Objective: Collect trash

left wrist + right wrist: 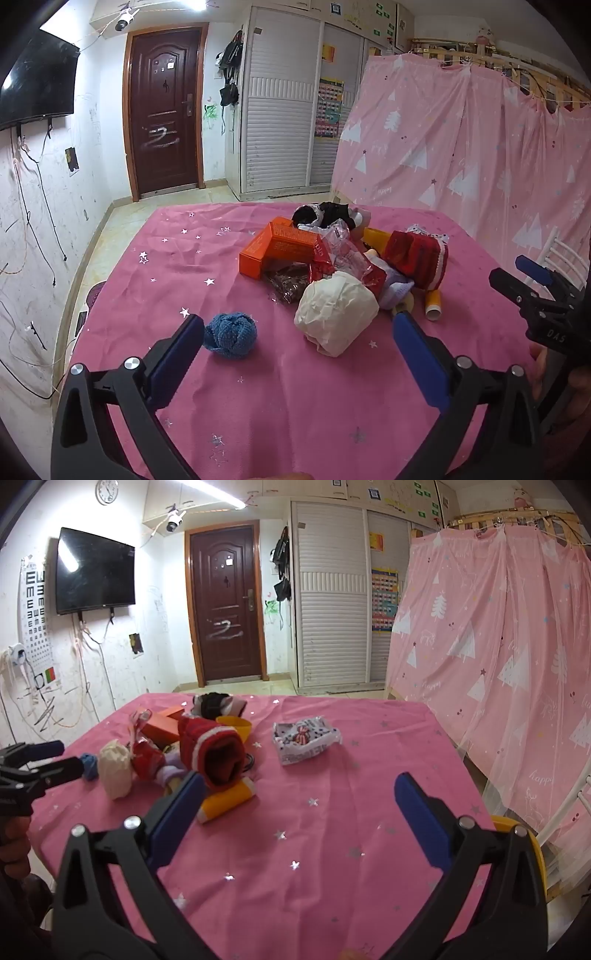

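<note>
Left wrist view: we held both claws, left claw (297,330) and right claw (299,792), spread and empty, low in frame, facing the crumpled paper ball (334,312) for pickup.

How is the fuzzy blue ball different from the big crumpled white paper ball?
The small blue knitted yarn ball is soft, looped wool; the crumpled white paper wad is creased paper. The blue ball is clearly smaller than the white wad. The blue ball lies alone on the pink starry tablecloth, while the white wad leans against the pile of wrappers. Both are roundish and sit untouched on the cloth.
</note>
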